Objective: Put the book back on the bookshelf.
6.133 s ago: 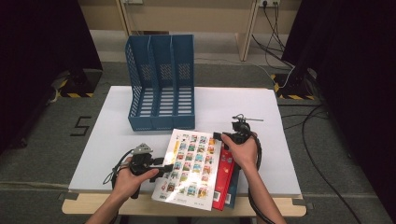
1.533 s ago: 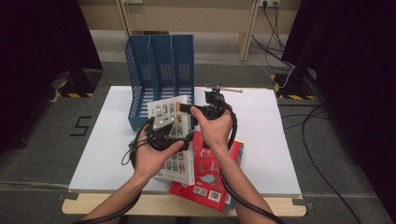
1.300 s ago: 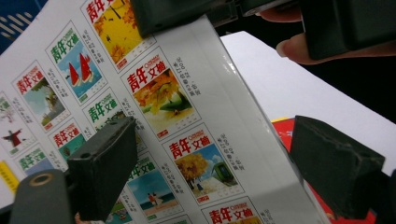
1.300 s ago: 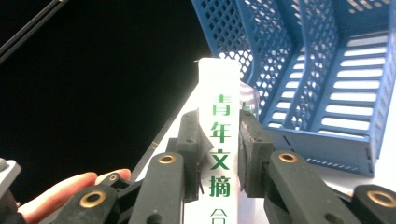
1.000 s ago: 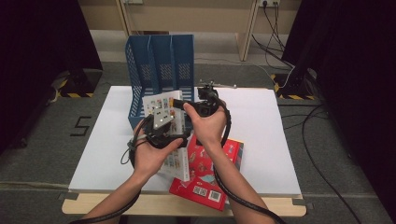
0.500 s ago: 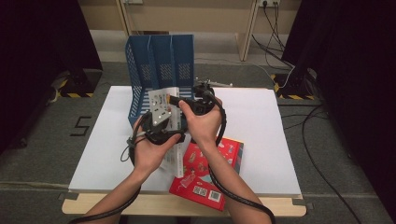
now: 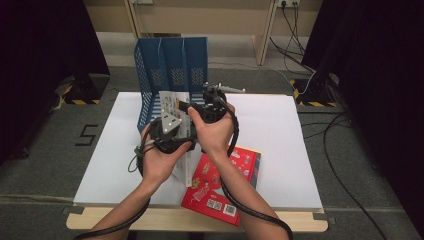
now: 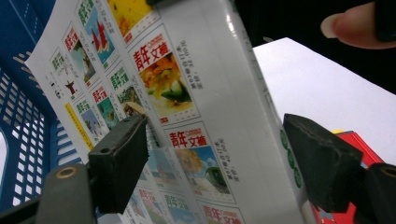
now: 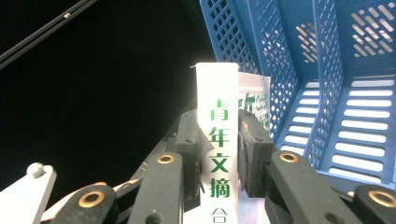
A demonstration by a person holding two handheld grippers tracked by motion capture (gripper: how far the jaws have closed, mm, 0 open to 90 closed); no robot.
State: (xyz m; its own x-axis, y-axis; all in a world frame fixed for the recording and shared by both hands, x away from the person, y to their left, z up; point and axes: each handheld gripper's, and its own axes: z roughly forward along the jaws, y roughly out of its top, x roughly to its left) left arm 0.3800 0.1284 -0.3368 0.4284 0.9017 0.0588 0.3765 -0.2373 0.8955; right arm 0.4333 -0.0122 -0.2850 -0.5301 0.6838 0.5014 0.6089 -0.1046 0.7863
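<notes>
A thick white book [image 7: 172, 102] with small picture tiles on its cover stands nearly upright over the table, just in front of the blue file holder [image 7: 170, 65]. My right gripper [image 9: 218, 140] is shut on its spine [image 9: 215, 88], which carries green characters. In the high view the right gripper [image 7: 186, 106] reaches the book from the right. My left gripper [image 8: 219, 158] is under the book with its jaws wide open. The book [image 8: 187, 116] passes between them and leans against the left pad [image 8: 119, 163]. From above, the left gripper [image 7: 176, 119] sits below the book's lower edge.
A red book [image 7: 227, 175] lies flat on the white table [image 7: 280, 135] near the front edge, under my right forearm. The file holder's slots [image 9: 336, 107] are close behind the held book. Cables lie on the floor to the right.
Both hands have carried the white book away from the front edge toward the file holder and tipped it more upright. More of the red book lies uncovered.
</notes>
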